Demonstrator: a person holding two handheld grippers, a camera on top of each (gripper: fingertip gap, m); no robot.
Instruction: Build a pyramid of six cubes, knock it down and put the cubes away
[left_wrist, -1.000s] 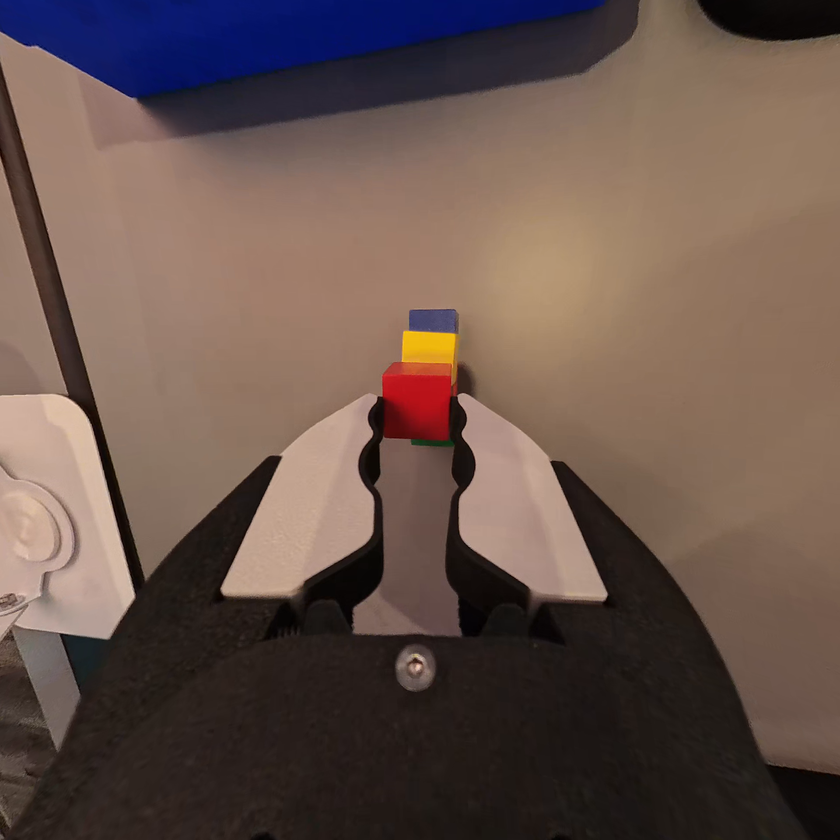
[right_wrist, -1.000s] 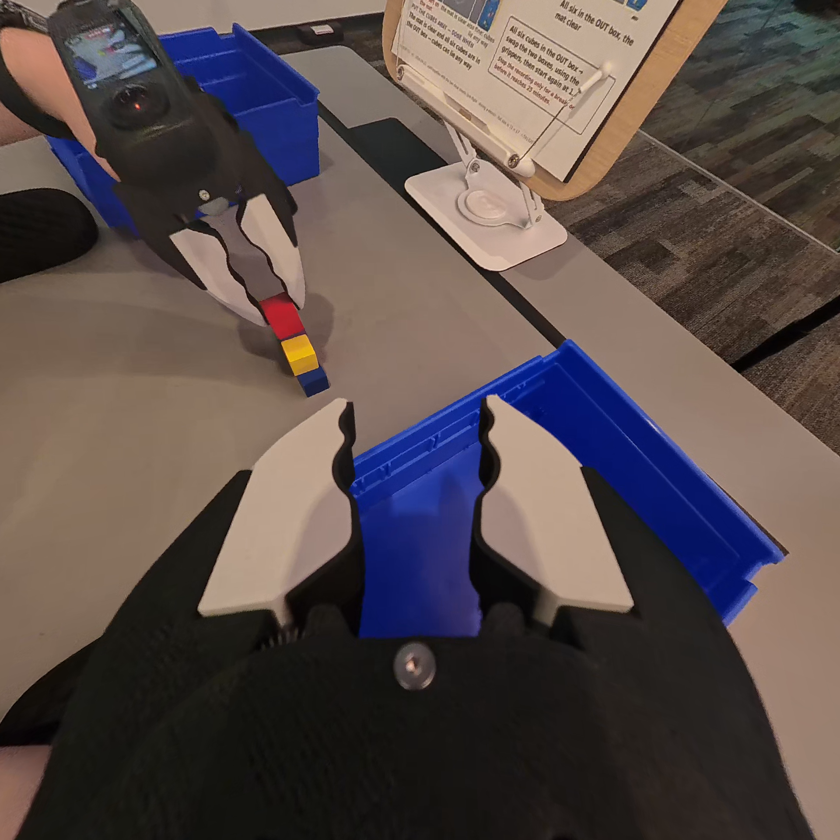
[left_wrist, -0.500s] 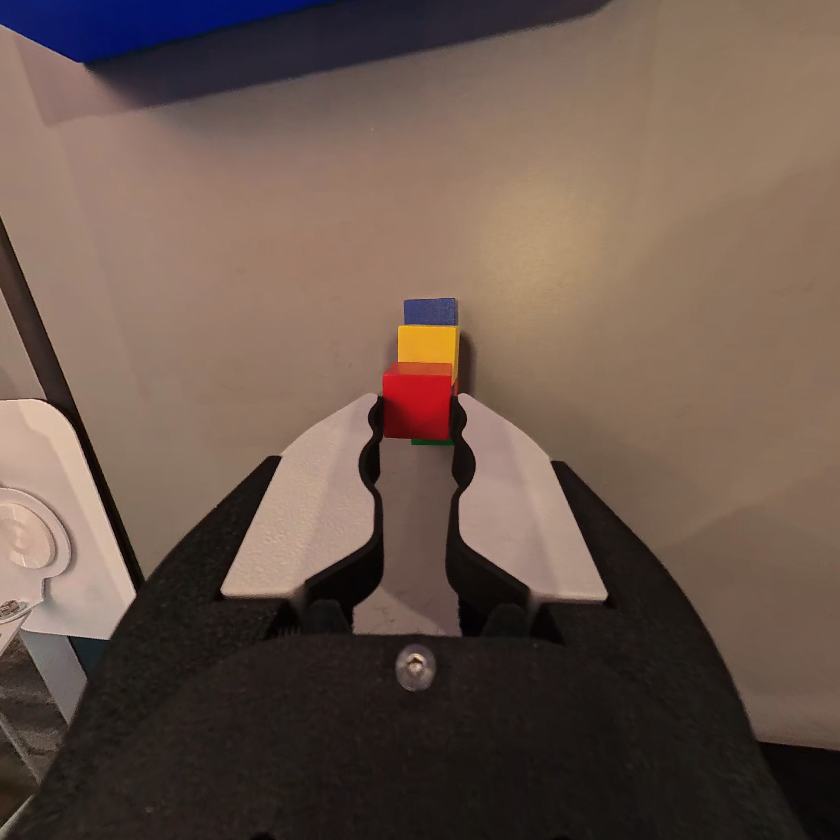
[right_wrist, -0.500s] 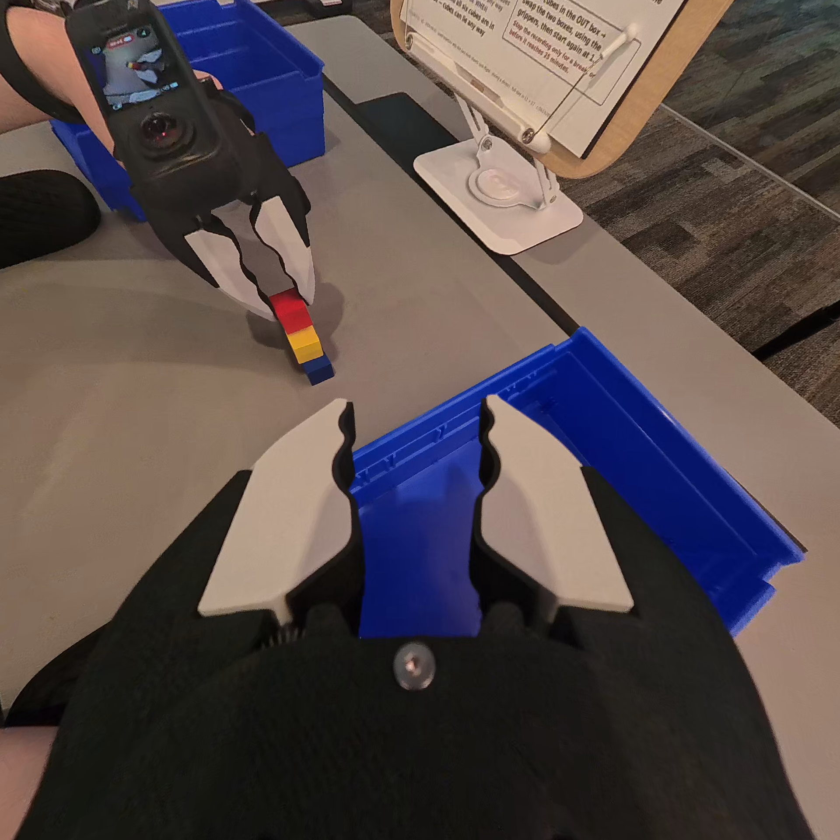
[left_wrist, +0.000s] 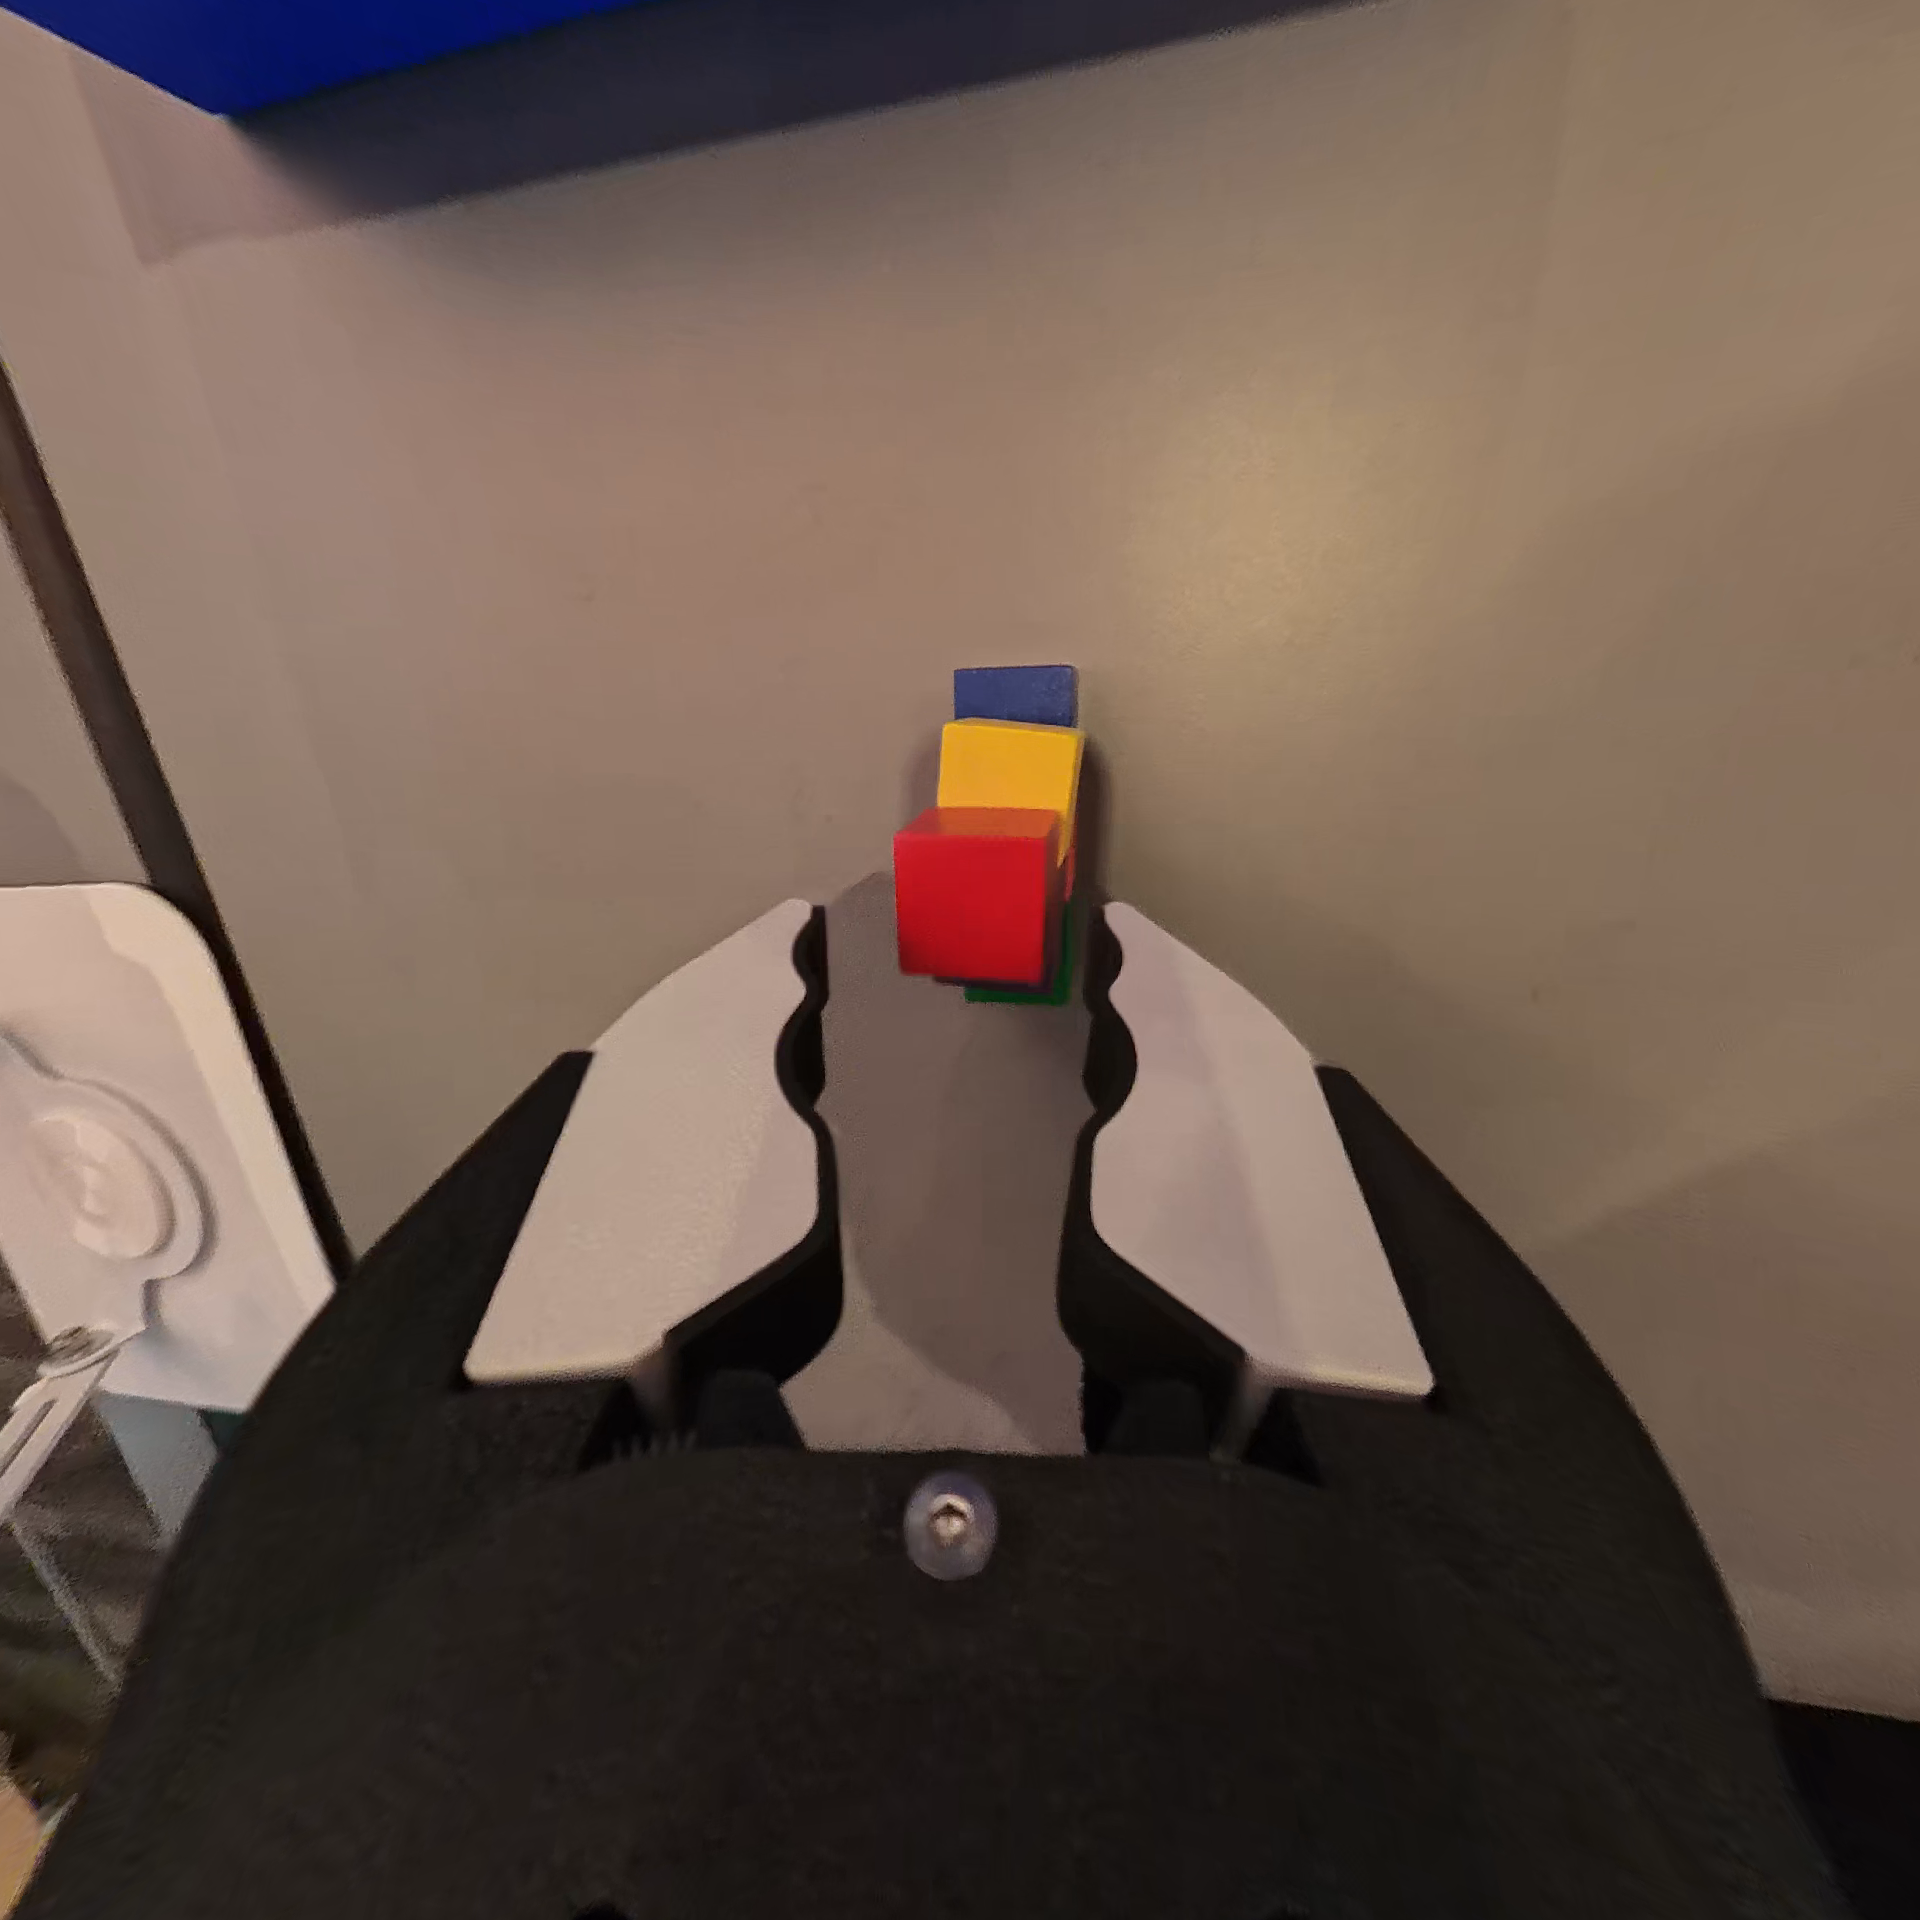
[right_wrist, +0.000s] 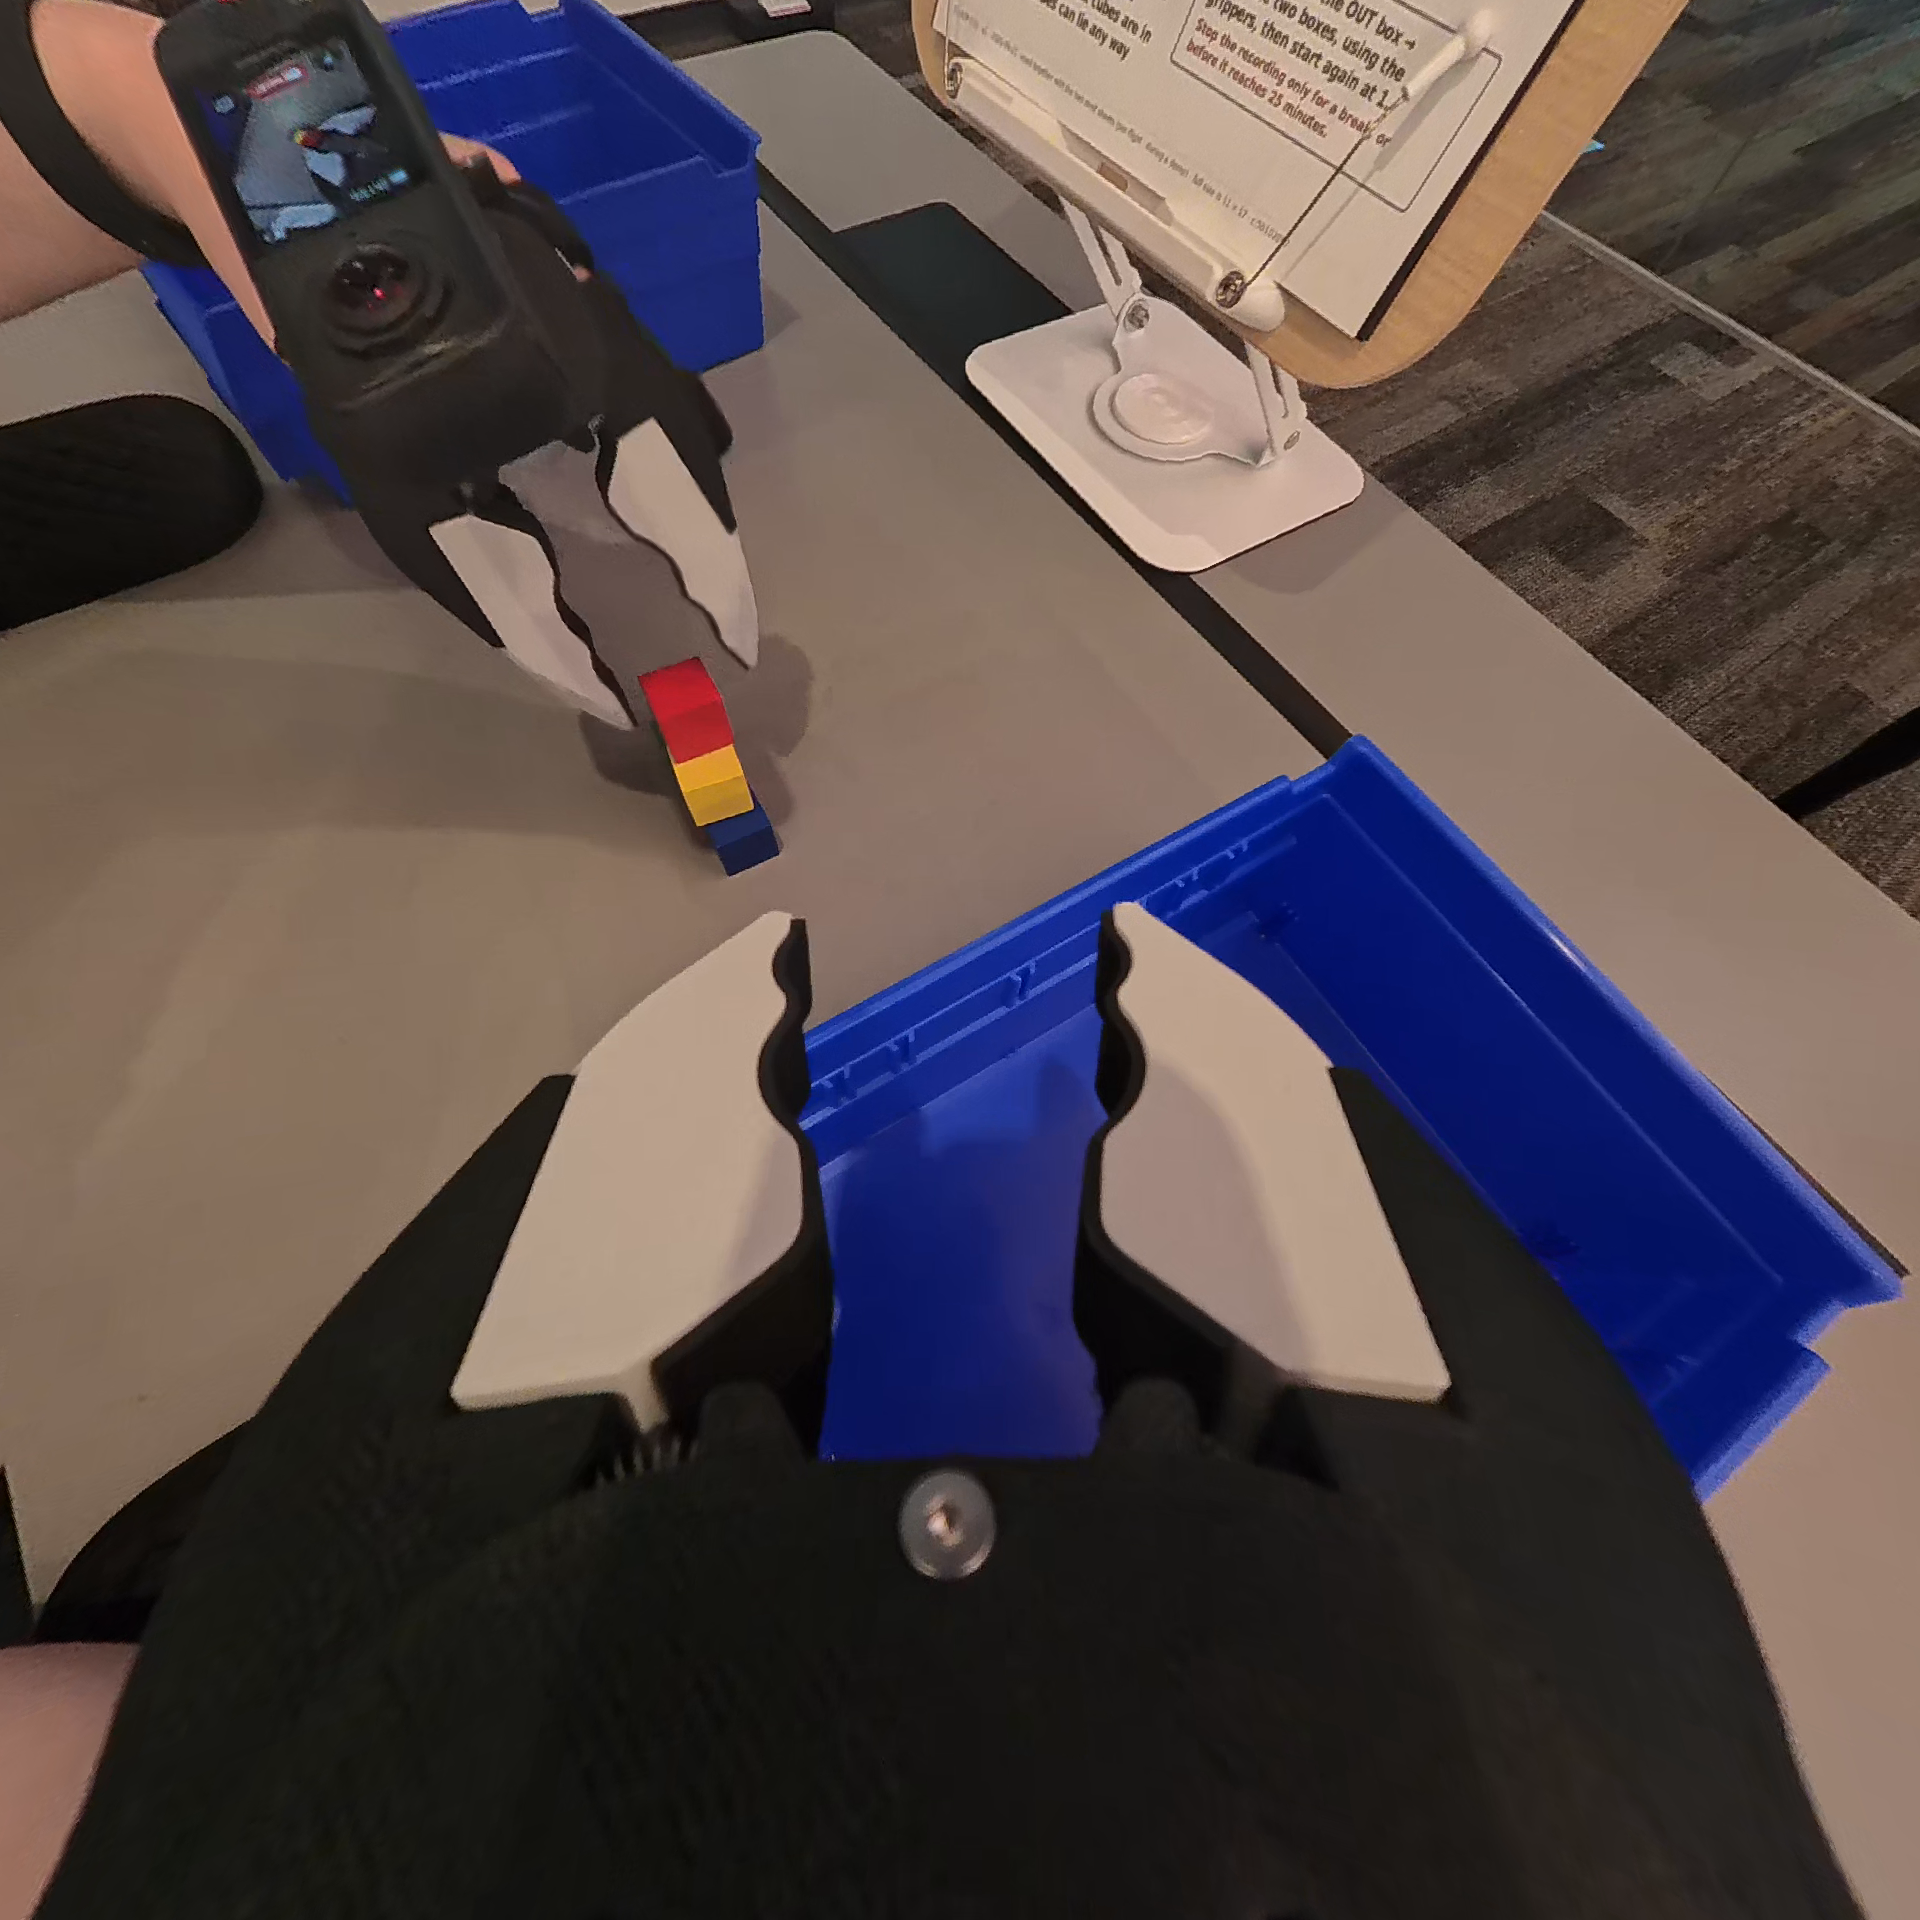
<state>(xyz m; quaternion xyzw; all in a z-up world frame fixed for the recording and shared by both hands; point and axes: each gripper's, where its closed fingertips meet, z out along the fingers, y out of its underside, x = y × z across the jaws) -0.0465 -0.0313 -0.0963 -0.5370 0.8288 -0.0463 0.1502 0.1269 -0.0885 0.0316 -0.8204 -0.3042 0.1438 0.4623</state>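
a: left gripper (left_wrist: 956, 935) is spread wide, nothing clamped. the red cube (left_wrist: 975, 902) sits right between its tips with a gap on each side, more on the left than the right.

b: and beyond that red cube, straight ahead of the tips, a yellow cube (left_wrist: 1010, 767), then a blue cube (left_wrist: 1014, 694) farthest out. all in one tight line on the grey surface (left_wrist: 1455, 623).

a: a sliver of a green cube (left_wrist: 1023, 992) peeks out under the red one, nearer the right fingertip. how exactly they stack, i cannot tell from here.

b: from the right wrist view the red one stands higher than the yellow, and the blue sits lowest, on the surface.

a: right gripper (right_wrist: 951, 961) is also released, fingers parted, holding nothing. it hangs over the near wall of a blue bin (right_wrist: 1558, 1091); the bin floor shows between its fingers.

b: the cube line lies ahead of it and a little to the left, clear of the bin.

a: past the cubes, the left gripper points down at them, a person's hand (right_wrist: 62, 197) behind it.

b: a second blue bin (right_wrist: 644, 177) stands farther off behind that gripper. up to the right of the right gripper, a white stand (right_wrist: 1164, 426) carries a wooden-edged board (right_wrist: 1496, 208) with a printed sheet.
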